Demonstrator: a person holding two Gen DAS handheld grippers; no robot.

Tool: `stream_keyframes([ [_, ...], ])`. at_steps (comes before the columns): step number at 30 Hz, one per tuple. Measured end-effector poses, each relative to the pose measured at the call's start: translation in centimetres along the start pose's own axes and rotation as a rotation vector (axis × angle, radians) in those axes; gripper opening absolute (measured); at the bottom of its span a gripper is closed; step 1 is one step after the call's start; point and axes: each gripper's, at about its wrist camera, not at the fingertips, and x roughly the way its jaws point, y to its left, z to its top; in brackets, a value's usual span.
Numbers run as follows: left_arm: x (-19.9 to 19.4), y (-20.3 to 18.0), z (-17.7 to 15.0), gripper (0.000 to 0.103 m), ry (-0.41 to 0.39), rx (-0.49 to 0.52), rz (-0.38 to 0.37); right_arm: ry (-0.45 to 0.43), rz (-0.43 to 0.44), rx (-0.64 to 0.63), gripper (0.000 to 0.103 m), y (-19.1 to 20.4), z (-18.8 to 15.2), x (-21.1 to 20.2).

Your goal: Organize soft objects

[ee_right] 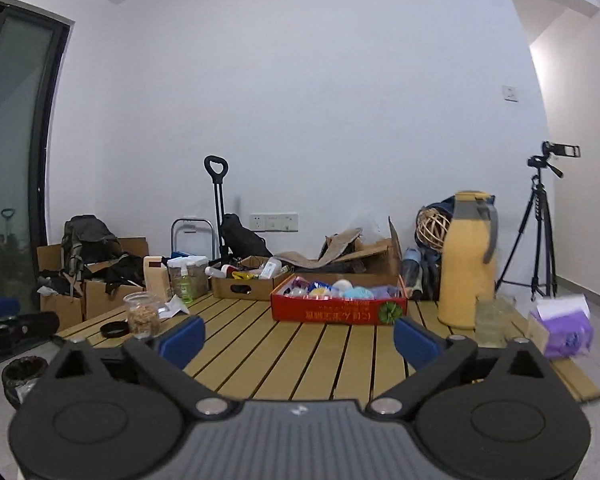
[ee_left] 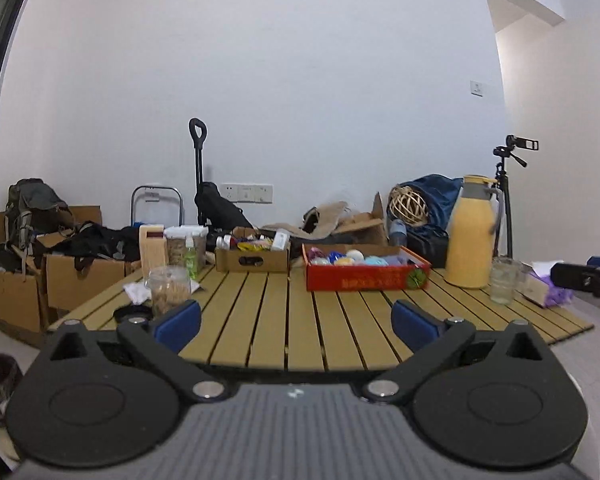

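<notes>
Over the table, left wrist view: your left gripper [ee_left: 296, 322] hangs at the near edge of the slatted table [ee_left: 260, 320], fingers spread wide with nothing between the blue pads [ee_left: 178, 320]
Soft objects, left view: coloured soft balls [ee_left: 354, 258] already lie in the red box [ee_left: 364, 278] at mid-table, well apart from your gripper
Other things, left view: a yellow jug [ee_left: 472, 236] stands right of the box, a glass jar [ee_left: 168, 290] to its left
Right wrist view: your right gripper [ee_right: 300, 340] is likewise parted and carries nothing, aimed at the red box [ee_right: 338, 310]
Soft objects, right view: the balls [ee_right: 342, 288] sit bunched inside the box; a purple soft pack [ee_right: 566, 330] lies at the table's right end
Progress: you appear to be at the start or between picks; neither hand has anything, and whether the balls need sorting out or the purple pack needs adding cannot be told from these views
</notes>
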Motion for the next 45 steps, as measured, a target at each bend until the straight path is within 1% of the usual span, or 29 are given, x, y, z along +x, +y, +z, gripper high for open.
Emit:
stream_keyframes([
  [3,-2.5,-0.3,-1.6,0.103,0.0,-0.008,-0.005,0.029,-0.001,-0.007,0.102,1.4,-2.6,-2.5],
  [5,-3.7,-0.5,-2.5,0.103,-0.009,-0.009,-0.01,0.049,0.01,0.035,0.102,2.0,-4.5,-3.9],
  [7,-4.4,-0.8,-3.0,0.103,0.0,-0.01,-0.023,0.072,0.037,0.071,0.102,2.6,-6.0,-5.0],
  [9,-5.1,-1.1,-3.5,0.103,-0.001,-0.011,-0.035,0.093,0.023,0.052,0.102,3.6,-7.3,-6.1],
  [13,-7.1,-1.8,-5.0,0.103,-0.009,-0.004,-0.046,0.064,-0.026,0.013,0.103,4.9,-8.9,-8.4],
  [15,-7.6,-2.1,-6.0,0.103,-0.001,0.008,-0.054,0.052,-0.022,0.015,0.103,5.1,-9.3,-9.3],
  [18,-8.0,-2.4,-7.1,0.103,0.023,0.013,-0.054,0.063,-0.02,0.032,0.103,5.2,-9.7,-9.7],
  [22,-8.9,-2.4,-7.6,0.103,0.019,0.01,-0.065,0.057,-0.025,0.023,0.103,5.3,-10.0,-10.5],
  [30,-9.2,-2.4,-7.4,0.103,0.0,0.009,-0.063,0.046,-0.055,0.003,0.103,5.0,-9.9,-10.7],
  [35,-9.2,-2.3,-7.4,0.103,-0.005,0.005,-0.059,0.046,-0.048,-0.012,0.103,5.4,-10.0,-10.5],
  [45,-9.4,-2.3,-7.3,0.103,-0.011,0.006,-0.062,0.039,-0.051,-0.009,0.103,5.1,-10.2,-10.5],
])
